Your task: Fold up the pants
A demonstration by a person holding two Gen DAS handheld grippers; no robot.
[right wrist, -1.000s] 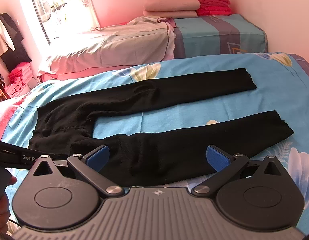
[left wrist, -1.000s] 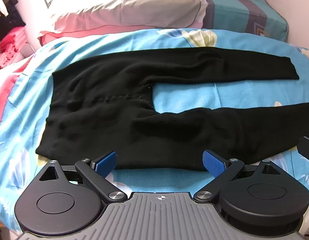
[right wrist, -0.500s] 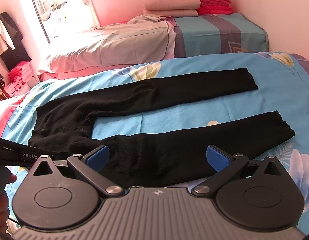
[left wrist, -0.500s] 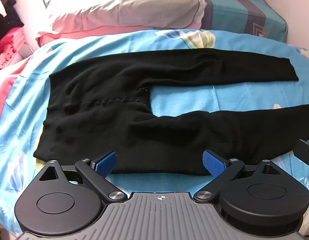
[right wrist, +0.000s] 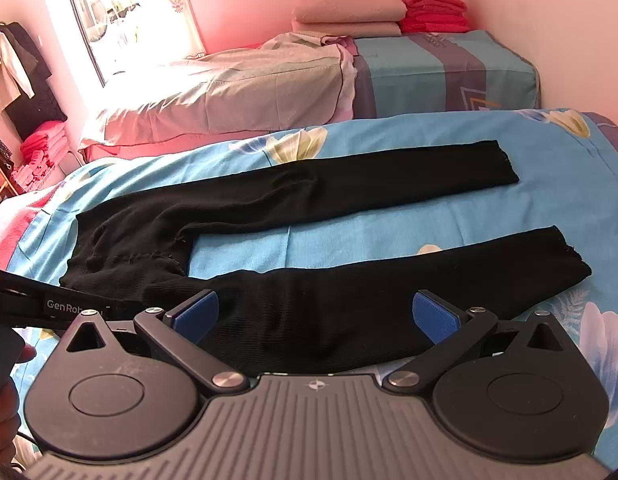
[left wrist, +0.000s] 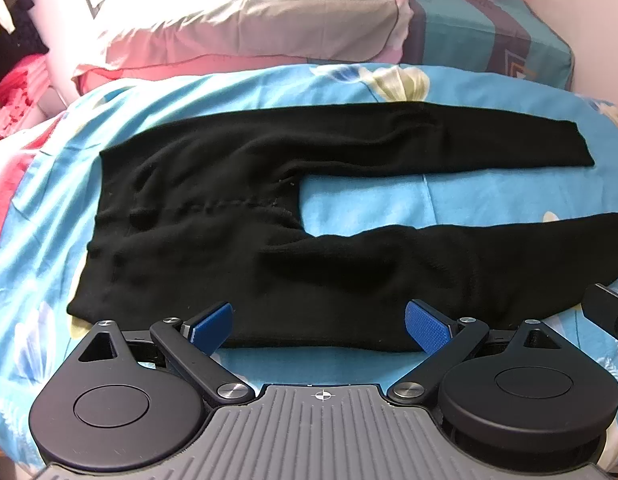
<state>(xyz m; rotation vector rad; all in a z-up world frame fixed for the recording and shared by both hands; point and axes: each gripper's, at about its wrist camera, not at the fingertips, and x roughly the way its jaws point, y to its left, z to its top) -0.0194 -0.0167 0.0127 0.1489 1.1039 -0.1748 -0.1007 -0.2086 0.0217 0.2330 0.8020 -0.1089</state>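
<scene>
Black pants [left wrist: 213, 240] lie flat on a blue flowered bedsheet [left wrist: 369, 196], waistband to the left, both legs stretched to the right with a gap between them. They also show in the right wrist view [right wrist: 309, 312]. My left gripper [left wrist: 319, 328] is open and empty, just above the near edge of the hip and upper near leg. My right gripper [right wrist: 315, 314] is open and empty over the middle of the near leg. The far leg's cuff [right wrist: 505, 164] lies at the right.
A grey-pink duvet [right wrist: 237, 84] and a striped blue mattress [right wrist: 445, 72] lie behind the bed. Folded red and beige textiles [right wrist: 389, 12] are stacked at the back. Clothes [right wrist: 17, 68] hang at the far left. The left gripper's body [right wrist: 37, 304] shows at the left edge of the right wrist view.
Both grippers have crept slightly forward and lower over the near leg. The pants have not moved. Both stay open.
</scene>
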